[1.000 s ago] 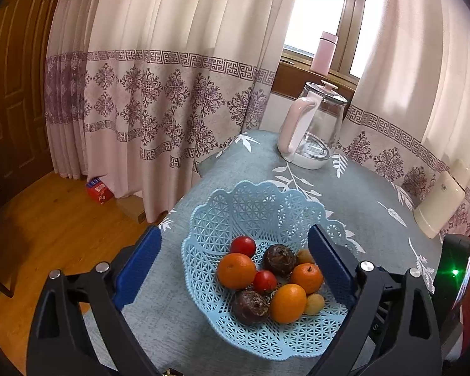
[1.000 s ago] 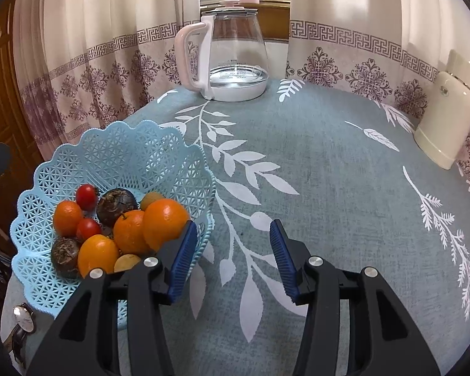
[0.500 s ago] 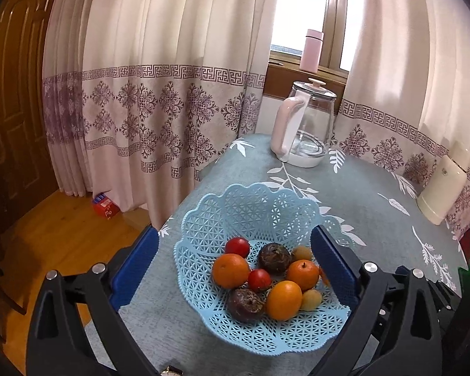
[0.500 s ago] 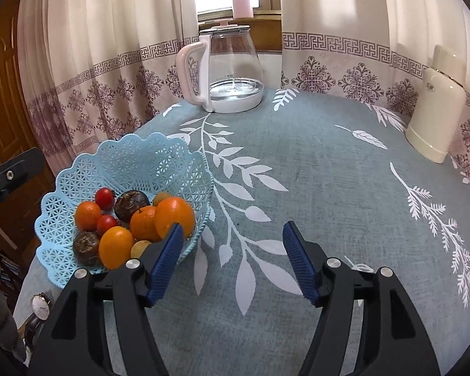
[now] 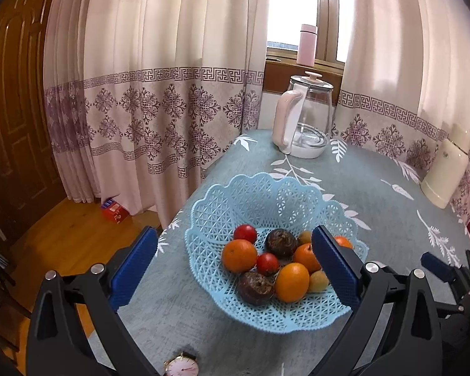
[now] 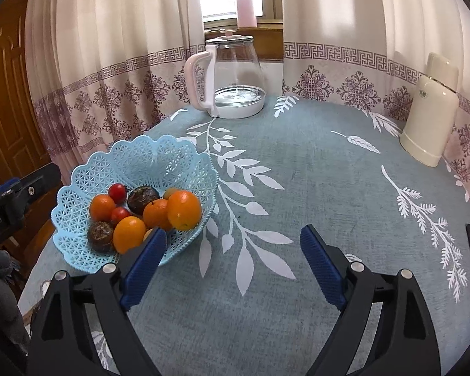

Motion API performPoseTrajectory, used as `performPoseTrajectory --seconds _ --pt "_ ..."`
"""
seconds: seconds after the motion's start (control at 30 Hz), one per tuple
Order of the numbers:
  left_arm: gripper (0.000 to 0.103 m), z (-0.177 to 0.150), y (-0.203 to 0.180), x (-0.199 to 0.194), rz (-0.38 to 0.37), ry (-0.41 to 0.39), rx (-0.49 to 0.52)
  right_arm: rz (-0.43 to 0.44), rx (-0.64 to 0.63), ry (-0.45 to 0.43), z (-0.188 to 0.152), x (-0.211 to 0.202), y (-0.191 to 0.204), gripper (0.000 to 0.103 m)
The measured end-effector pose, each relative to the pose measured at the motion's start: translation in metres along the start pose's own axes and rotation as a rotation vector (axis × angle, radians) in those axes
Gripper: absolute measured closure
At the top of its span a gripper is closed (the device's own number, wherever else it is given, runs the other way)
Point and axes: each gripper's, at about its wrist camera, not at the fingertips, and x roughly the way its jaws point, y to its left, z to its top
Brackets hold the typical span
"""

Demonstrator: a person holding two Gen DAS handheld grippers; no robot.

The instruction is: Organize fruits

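Both claws stand wide apart and hold nothing. The left gripper [image 5: 235,260] hovers above the near side of the basket [image 5: 253,194], a pale blue lattice bowl with a scalloped rim that sits on the table [image 6: 313,169] near its left edge; the two blue pads [image 5: 335,266] straddle the bowl without touching it or the fruit. The right gripper [image 6: 233,264] is just beside the basket on its right, over bare tablecloth, its left pad overlapping the bowl's near rim in the view; whether it touches the rim cannot be told. All the fruit lies inside the basket, heaped toward its near side: four oranges [image 6: 184,210], two small red tomatoes [image 6: 117,188], two dark wrinkled fruits [image 6: 142,195] and small yellow-green fruits [image 5: 318,280] partly hidden behind the pads. Beyond the basket, at the table's far edge, stands a glass kettle [image 6: 235,81] with a pink handle; well to the right of the basket stands a cream flask [image 6: 430,112]. A wristwatch [image 5: 181,366] lies on the table on the near side of the basket.
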Motion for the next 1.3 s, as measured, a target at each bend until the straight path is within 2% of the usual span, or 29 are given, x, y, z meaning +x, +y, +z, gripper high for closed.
performPoseTrajectory --seconds 0.13,0.23,0.47,0.53,1.07,1.3 --pt "0.003 -0.005 -0.001 -0.006 0.011 0.000 0.032 0.004 -0.012 0.003 -0.004 -0.005 0.001 0.016" --pt "0.003 -0.011 -0.002 -0.010 0.018 0.005 0.066 0.009 -0.012 0.003 -0.006 -0.009 0.000 0.010" --pt "0.003 -0.020 -0.005 -0.018 0.042 0.010 0.118 0.004 -0.047 -0.006 -0.010 -0.017 0.005 0.009" --pt "0.003 -0.023 -0.005 -0.021 0.050 0.011 0.134 0.001 -0.060 -0.014 -0.011 -0.020 0.007 0.006" --pt "0.003 -0.029 -0.004 -0.030 0.081 0.011 0.163 0.011 -0.134 -0.034 -0.018 -0.036 0.020 0.005" --pt "0.003 -0.035 0.000 -0.033 0.133 0.003 0.187 -0.004 -0.189 -0.051 -0.022 -0.037 0.029 0.005"
